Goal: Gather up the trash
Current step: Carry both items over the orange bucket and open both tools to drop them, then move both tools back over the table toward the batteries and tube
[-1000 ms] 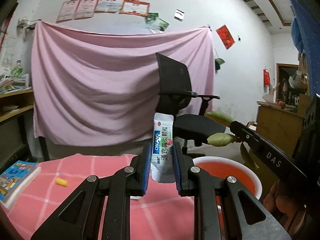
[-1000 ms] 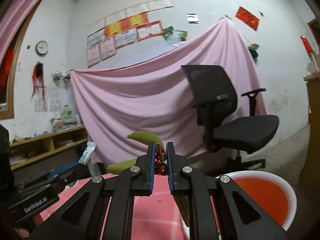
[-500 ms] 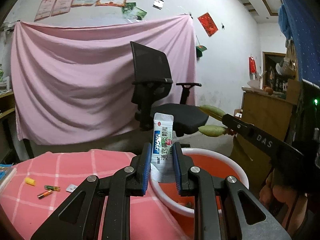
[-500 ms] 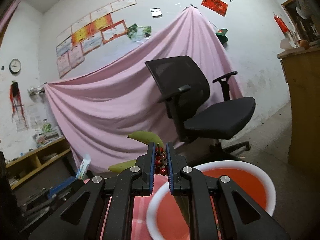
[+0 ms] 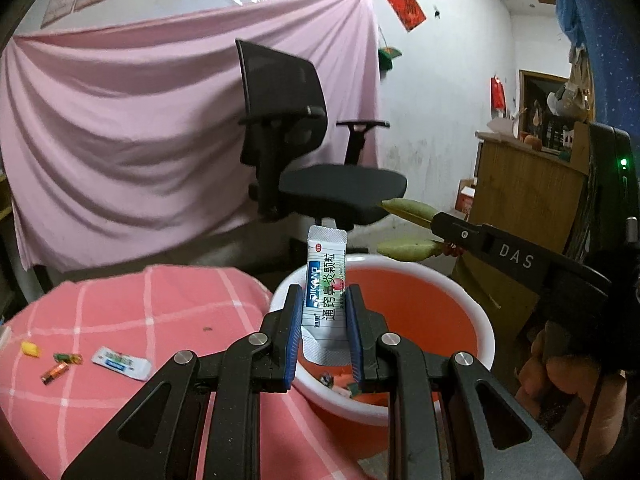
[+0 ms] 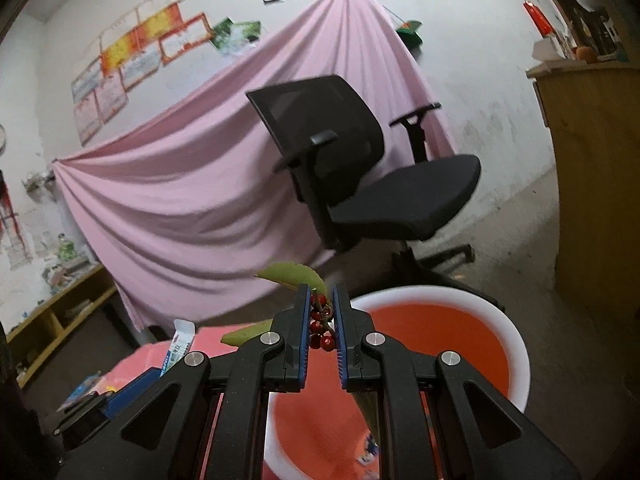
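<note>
My left gripper [image 5: 325,300] is shut on a white and green sachet [image 5: 325,280], held upright over the near rim of the orange basin with a white rim [image 5: 476,308]. My right gripper [image 6: 321,304] is shut on a twig of red berries with green leaves [image 6: 320,326], held above the same basin [image 6: 516,344]. From the left wrist view the right gripper [image 5: 444,236] reaches in from the right with its leaves [image 5: 408,249] over the basin. A few wrappers lie on the basin's bottom [image 5: 336,384].
The table has a pink checked cloth [image 5: 120,320] with another sachet [image 5: 120,362], a yellow bit [image 5: 30,348] and small wrappers [image 5: 60,364]. A black office chair [image 5: 304,152] stands behind the basin. A wooden cabinet [image 5: 520,192] is at the right.
Both grippers have swung to the right and lower, from above the table to over the basin. Each still holds its item.
</note>
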`<action>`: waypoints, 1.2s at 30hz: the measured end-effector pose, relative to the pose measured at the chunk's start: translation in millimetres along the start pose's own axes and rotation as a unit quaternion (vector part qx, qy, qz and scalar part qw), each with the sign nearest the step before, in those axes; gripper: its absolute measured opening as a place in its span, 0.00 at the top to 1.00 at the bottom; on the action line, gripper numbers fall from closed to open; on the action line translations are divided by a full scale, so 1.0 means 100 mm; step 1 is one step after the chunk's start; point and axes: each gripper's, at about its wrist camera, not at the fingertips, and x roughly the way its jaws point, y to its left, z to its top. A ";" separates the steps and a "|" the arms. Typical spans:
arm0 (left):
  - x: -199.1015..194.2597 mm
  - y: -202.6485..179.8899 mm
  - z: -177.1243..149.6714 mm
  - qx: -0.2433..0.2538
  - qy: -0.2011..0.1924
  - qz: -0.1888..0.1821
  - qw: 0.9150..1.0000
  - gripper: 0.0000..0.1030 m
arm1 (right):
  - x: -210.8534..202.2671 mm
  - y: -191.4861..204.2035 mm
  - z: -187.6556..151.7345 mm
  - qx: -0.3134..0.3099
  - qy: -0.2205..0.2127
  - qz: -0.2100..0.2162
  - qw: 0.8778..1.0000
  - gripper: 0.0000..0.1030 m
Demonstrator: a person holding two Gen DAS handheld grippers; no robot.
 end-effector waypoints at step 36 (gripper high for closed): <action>0.30 0.25 -0.06 -0.095 0.098 -0.024 0.990 0.66 | 0.22 -0.31 -0.08 0.036 0.086 -0.047 0.994 0.60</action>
